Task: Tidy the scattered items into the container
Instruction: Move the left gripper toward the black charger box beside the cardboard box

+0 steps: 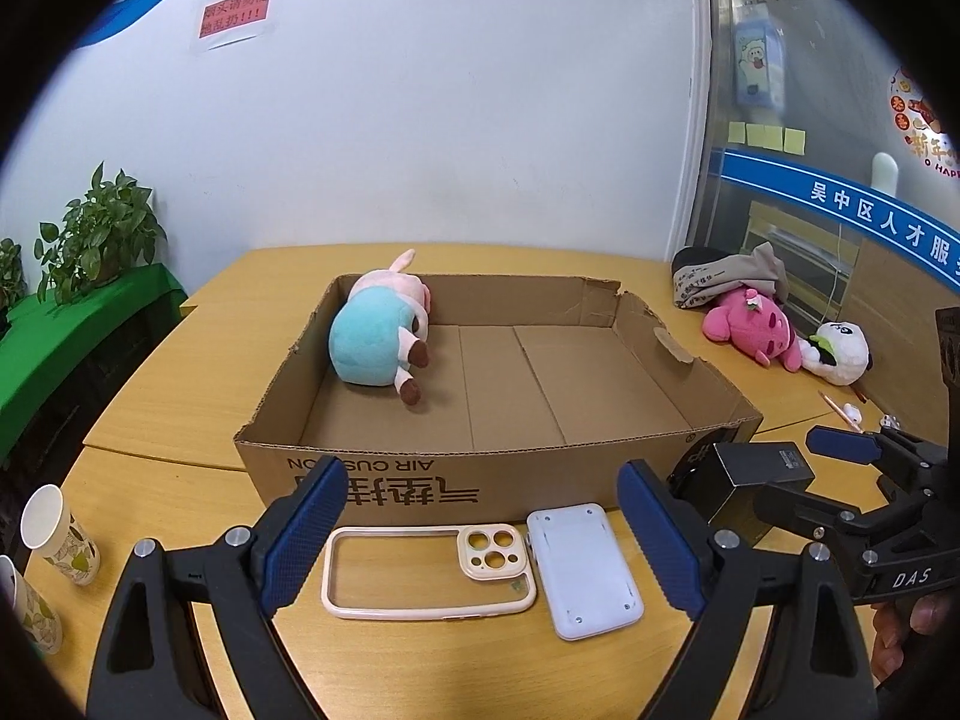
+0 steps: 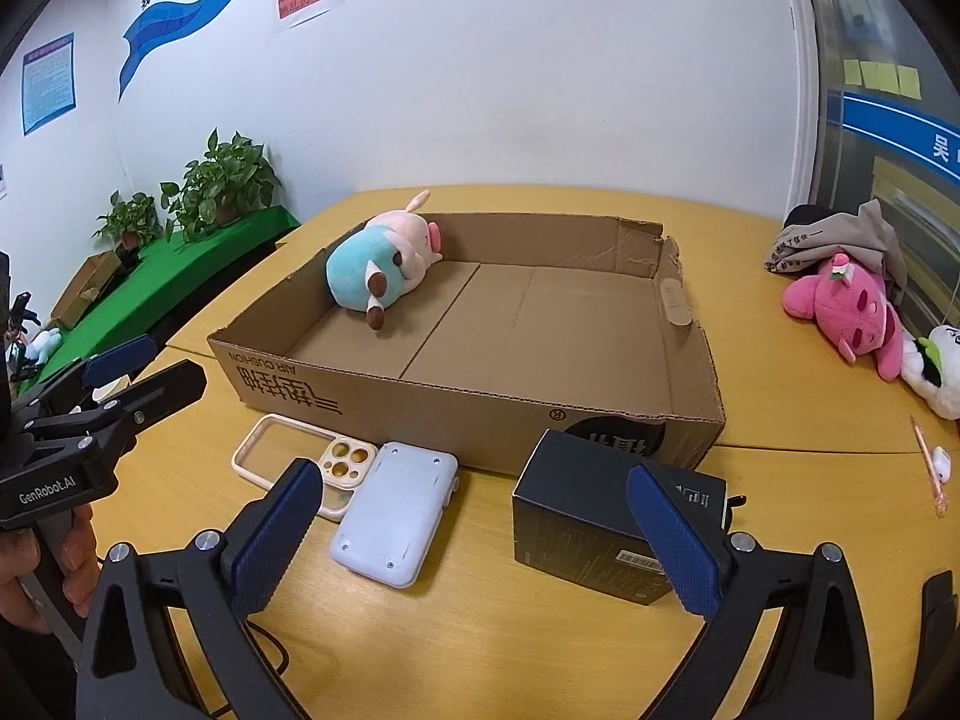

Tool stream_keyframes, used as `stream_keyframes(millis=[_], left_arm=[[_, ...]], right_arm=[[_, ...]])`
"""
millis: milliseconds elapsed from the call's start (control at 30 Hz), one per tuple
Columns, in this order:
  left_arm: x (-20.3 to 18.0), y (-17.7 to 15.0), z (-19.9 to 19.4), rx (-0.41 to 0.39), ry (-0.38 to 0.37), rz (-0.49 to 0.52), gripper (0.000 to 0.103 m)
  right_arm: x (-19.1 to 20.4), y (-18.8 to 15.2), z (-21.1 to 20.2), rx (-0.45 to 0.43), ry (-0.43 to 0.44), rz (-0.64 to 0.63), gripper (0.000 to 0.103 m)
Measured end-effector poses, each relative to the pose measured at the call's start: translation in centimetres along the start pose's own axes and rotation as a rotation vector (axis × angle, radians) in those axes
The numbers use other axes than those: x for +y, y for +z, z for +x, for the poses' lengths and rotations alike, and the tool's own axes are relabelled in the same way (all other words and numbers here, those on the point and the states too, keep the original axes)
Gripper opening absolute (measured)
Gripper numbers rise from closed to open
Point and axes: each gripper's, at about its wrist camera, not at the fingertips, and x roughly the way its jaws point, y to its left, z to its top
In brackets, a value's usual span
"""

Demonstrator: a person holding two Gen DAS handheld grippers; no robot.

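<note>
At the far left edge of the left wrist view we see two paper cups, the nearer one cut off by the lens rim. The left tongs stand wide apart with nothing gripped; between their blue pads, lying on the yellow counter, are a pink phone case and, just beside it, a white device face down, so we cannot tell what it is.

Behind them sits the cardboard box, open-topped and with a torn far corner. Inside, against its left wall, lies a plush pig in a blue body; the rest of the box floor is bare.

Further right, the right tongs also gape wide and hold nothing. Their right pad overlaps a black carton that stands against the box's front wall, hiding its near corner; whether pad and carton touch we cannot tell.

Well apart at the right, a pink plush lies by a white plush that the frame edge crops, with a crumpled grey cloth behind them. A thin pen and a small white item beside it are too small to identify.
</note>
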Motion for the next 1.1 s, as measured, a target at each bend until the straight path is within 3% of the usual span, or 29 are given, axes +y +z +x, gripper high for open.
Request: stream_keyframes(millis=[200,433,500,533,600,633,767,933,1100], left_arm=[[-0.5,-0.1,1.0,0.018,-0.028,0.006,0.091],[-0.1,-0.1,1.6,0.058,-0.002,0.000,0.091],[0.3,-0.3,1.8,0.028,-0.035,-0.025,0.091],[0.4,-0.4,2.5,0.063,-0.010,-0.065,0.091],[0.4,-0.4,3.2,0.102,-0.034,-0.091,0.091],[0.3,-0.4,3.2,0.098,-0.055,-0.083,0.091],[-0.4,-0.2,2.9,0.087,-0.012,-0.021,0.091],[-0.7,-0.3,3.2,0.113,-0.023,-0.019,0.091],[-1.4,-0.2,2.6,0.082,-0.017,0.032,0.091]], right_arm=[[-0.6,-0.2,0.3,0.014,-0.006,0.000,0.103],[-1.1,-0.2,1.4,0.004,0.024,0.015,0.103],[-1.0,-0.2,1.9,0.015,0.031,0.008,0.103],[-1.0,-0.2,2.1,0.015,0.039,0.002,0.103],[-0.9,-0.2,2.4,0.016,0.043,-0.017,0.103],[-1.0,-0.2,2.6,0.023,0.039,-0.019,0.103],[-1.8,-0.2,3.1,0.028,0.055,0.012,0.103],[-2.3,-0.7,3.7,0.042,0.063,0.039,0.103],[-2.4,-0.7,3.4,0.035,0.066,0.043,0.103]])
